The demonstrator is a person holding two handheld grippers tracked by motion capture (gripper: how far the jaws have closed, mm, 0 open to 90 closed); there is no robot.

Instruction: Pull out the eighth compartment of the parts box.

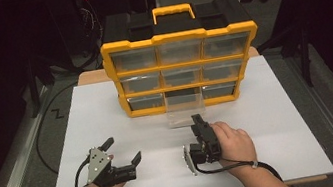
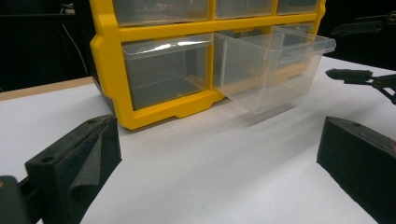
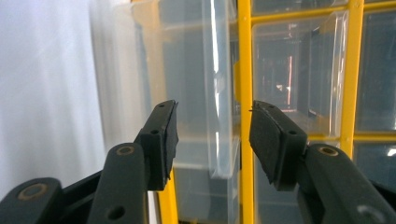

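A yellow organizer with clear drawers stands at the back of the white board. Its bottom middle drawer is pulled out toward me. My right gripper, turned on its side, is right at that drawer's front. In the right gripper view the drawer's clear front lip runs between the jaws of the right gripper, and neither pad presses on it. My left gripper rests at the front left, wide open and holding nothing. The left gripper view looks past the left gripper to the pulled-out drawer.
The other drawers of the organizer are pushed in and look empty. A black cable lies on the floor left of the table. The wooden table edge shows behind the board.
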